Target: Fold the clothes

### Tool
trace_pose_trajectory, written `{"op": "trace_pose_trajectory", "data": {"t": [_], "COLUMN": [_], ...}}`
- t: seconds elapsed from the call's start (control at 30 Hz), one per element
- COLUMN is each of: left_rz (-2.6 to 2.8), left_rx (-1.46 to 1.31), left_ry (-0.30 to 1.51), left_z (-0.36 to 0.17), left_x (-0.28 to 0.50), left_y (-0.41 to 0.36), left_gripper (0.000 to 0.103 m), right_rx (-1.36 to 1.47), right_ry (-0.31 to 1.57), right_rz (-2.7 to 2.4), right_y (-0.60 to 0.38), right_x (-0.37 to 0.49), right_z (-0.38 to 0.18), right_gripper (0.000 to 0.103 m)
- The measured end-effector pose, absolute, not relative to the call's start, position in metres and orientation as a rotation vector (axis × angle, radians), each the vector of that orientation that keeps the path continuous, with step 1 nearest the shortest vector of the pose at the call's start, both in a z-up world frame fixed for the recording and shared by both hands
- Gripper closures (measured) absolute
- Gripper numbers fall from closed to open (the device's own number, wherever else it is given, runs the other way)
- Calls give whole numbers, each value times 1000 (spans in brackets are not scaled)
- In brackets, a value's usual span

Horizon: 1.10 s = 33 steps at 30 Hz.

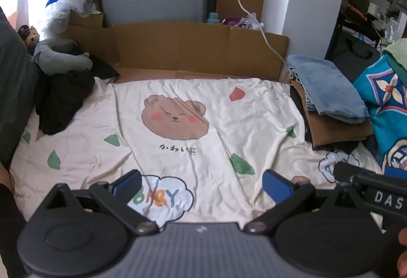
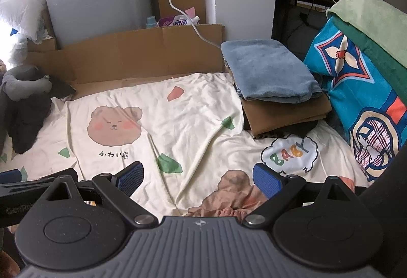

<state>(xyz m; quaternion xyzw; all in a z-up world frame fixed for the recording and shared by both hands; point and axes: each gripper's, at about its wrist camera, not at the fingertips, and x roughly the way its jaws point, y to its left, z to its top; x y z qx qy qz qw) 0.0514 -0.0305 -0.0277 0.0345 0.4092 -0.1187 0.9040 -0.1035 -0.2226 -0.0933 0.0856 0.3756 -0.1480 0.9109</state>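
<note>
The cream shirt (image 1: 178,130) with a bear print lies spread flat on the bed sheet (image 1: 76,166), folded clothes (image 2: 269,74) stacked to its right. Left tongs (image 1: 202,187) and right tongs (image 2: 198,180) both hang above it, jaws wide apart, holding nothing.

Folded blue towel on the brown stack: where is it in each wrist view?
Left wrist: folded blue towel at right of centre, upper half, atop the brown folded cloth.
Right wrist: the towel right of centre, upper half, same stack.
Shared landmark: brown bear-face print on the cream sheet.
</note>
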Motion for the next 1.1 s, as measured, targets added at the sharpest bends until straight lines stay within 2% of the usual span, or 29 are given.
{"op": "trace_pose_trajectory", "data": {"t": [1.1], "left_rz": [-278], "left_rx": [83], "left_ry": [838], "left_z": [-24], "left_x": [52], "left_y": [-27], "left_gripper": [1], "right_rx": [176], "right_ry": [785], "right_rz": [-319], "right_y": [-225], "right_x": [-103], "right_z": [-95], "right_gripper": [7]}}
